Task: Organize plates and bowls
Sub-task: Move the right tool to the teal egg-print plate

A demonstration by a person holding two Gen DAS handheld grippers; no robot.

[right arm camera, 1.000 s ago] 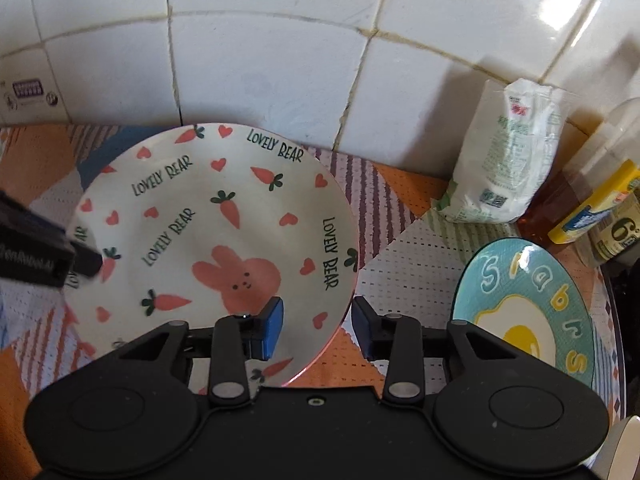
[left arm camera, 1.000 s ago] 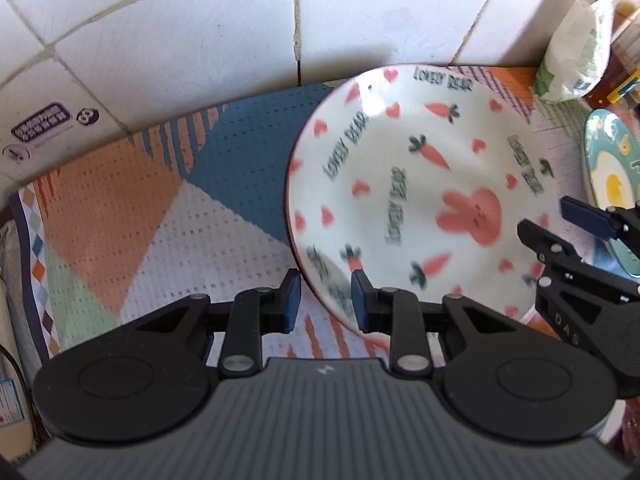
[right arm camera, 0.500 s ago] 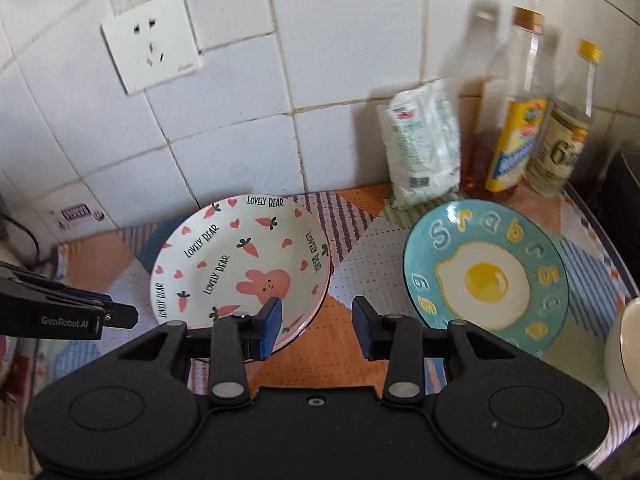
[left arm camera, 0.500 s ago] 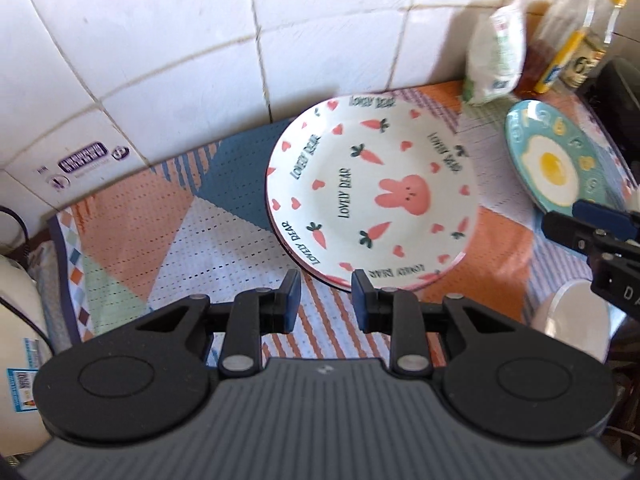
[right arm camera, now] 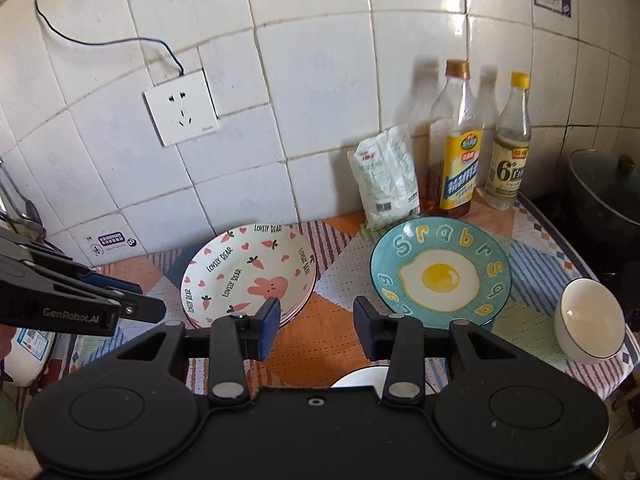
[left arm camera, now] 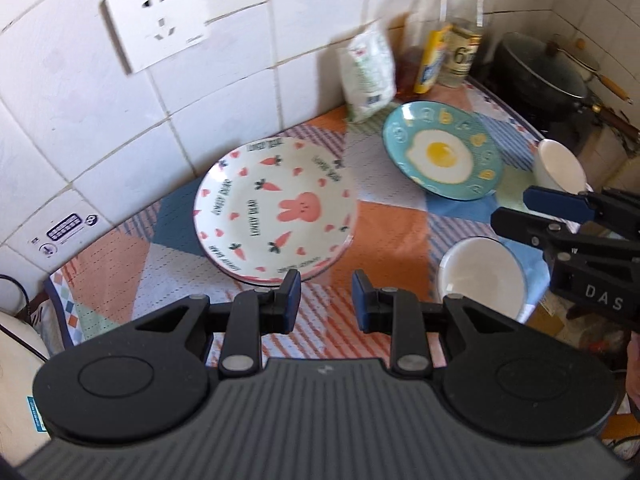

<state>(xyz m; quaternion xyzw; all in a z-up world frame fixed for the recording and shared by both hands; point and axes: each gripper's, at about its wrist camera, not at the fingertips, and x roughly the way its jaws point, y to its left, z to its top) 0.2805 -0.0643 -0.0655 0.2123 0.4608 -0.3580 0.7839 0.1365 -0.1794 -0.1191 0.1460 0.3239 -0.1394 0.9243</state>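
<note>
Now both grippers, left gripper (left arm camera: 326, 300) and right gripper (right arm camera: 316, 326), have lifted clear, empty; the right's jaws are opening. The bunny plate (right arm camera: 248, 272) sits stacked near the counter's back edge; the egg plate (right arm camera: 440, 272) awaits.

Ahead of my grippers I saw a wall (right arm camera: 320, 80) of white square tiles with grey grout, glossy where daylight struck it at upper right. A white socket (right arm camera: 182, 108) sat on it up and left, a thin cable (right arm camera: 100, 40) looping from its top. Below lay a counter under a patchwork cloth (right arm camera: 320, 340) of orange, blue and striped patches. Far right stood a dark stove corner (right arm camera: 600, 220).
</note>
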